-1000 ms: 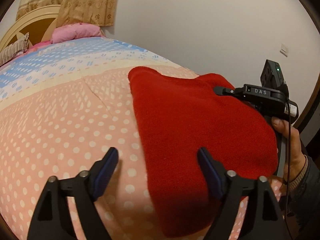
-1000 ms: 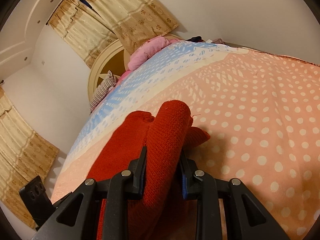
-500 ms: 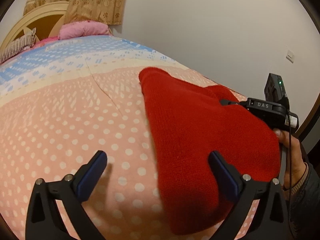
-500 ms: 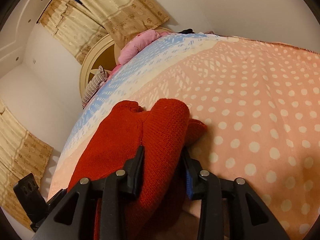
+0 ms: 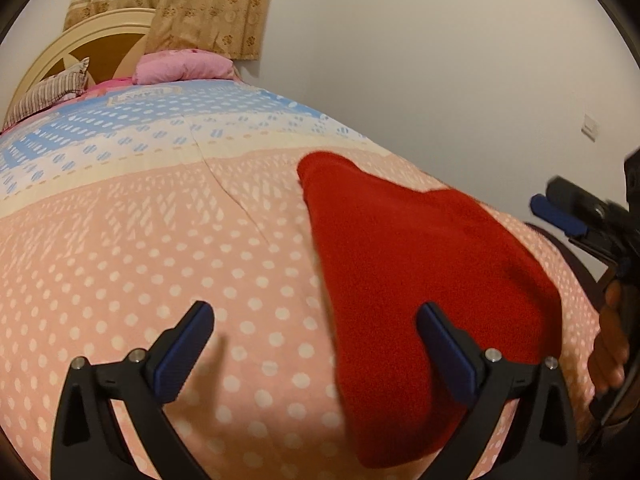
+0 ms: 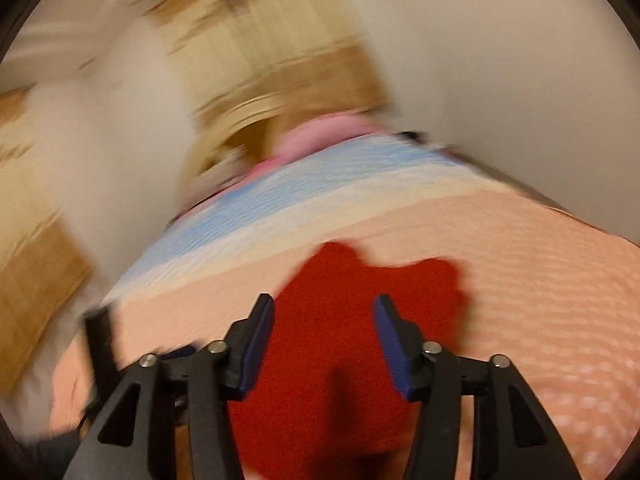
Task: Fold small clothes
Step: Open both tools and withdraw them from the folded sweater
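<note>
Right gripper [image 6: 324, 344] has let go of red knitted garment [image 6: 340, 360] since earlier frame; jaws just been opening, nothing pinched now.

Left wrist view: left gripper [image 5: 314, 350] spread to widest, empty, above pink polka-dot quilt [image 5: 160, 248]. Red knitted garment [image 5: 420, 280] lies folded flat on quilt; right pad in front of its near edge. Right gripper [image 5: 560, 216] at far right, blurred, clear of cloth.

Right wrist view: heavy blur. Jaws part open, garment flat on quilt below and beyond pads, not touched.

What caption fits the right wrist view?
Right gripper, jaws just opened and empty, above the red knit garment lying on the dotted bedspread; frame motion-blurred.
</note>
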Available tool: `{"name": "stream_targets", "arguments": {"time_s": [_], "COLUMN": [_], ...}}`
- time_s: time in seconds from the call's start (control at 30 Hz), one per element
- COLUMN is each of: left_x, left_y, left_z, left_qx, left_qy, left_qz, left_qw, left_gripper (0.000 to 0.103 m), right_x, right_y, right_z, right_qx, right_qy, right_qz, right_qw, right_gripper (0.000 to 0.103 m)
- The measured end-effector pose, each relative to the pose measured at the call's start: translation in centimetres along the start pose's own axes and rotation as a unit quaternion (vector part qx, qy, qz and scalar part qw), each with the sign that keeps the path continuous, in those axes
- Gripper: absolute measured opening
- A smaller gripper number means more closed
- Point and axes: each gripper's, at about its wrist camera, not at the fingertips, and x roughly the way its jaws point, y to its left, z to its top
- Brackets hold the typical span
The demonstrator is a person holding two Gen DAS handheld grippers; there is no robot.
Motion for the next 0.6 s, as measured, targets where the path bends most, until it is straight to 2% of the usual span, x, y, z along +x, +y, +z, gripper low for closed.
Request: {"name": "stream_targets", "arguments": {"time_s": [0.03,0.07,0.1,0.13,0.17,0.27,0.43,0.6], "left_x": [-0.2,-0.1,0.0,0.1,0.0,0.0,-1.9,-5.8], "left_y": [-0.1,-0.1,0.1,0.2,0.3,0.4,0.0,-1.1], "left_z": [-0.2,-0.4,-0.6,-0.7,-0.9,-1.4,-1.6,-1.1], "left_qx": [0.002,0.003,0.001,-0.003,-0.008,-0.018,-0.026,-0.014], "left_qy": [0.0,0.001,0.005,0.009,0.011,0.011,0.013,-0.024], "left_qz": [0.001,0.002,0.002,-0.003,-0.008,-0.014,-0.012,-0.015], "left_qw": [1.0,1.0,1.0,1.0,0.9999,0.9997,0.9995,0.9995], "left_gripper": [0.103,0.103,0.103,0.103,0.103,0.103,0.103,0.103], "right_x": [0.8,1.6,2.5,3.5,3.8,2.9,1.3,-3.0], "right_y": [0.8,1.0,0.8,-0.1,-0.9,-1.0,0.0,1.5], "right_z": [-0.6,-1.2,-2.0,-3.0,-3.6,-4.5,-5.5,-5.0], "right_qx": [-0.017,-0.026,-0.026,-0.011,0.0,-0.004,-0.032,-0.027], "right_qy": [0.024,0.046,0.067,0.092,0.098,0.08,0.069,0.013], "right_qz": [0.023,0.004,-0.035,-0.049,-0.049,-0.052,-0.087,-0.12], "right_qw": [0.999,0.999,0.997,0.995,0.994,0.995,0.993,0.992], "right_gripper": [0.054,0.054,0.054,0.054,0.054,0.054,0.054,0.056]}}
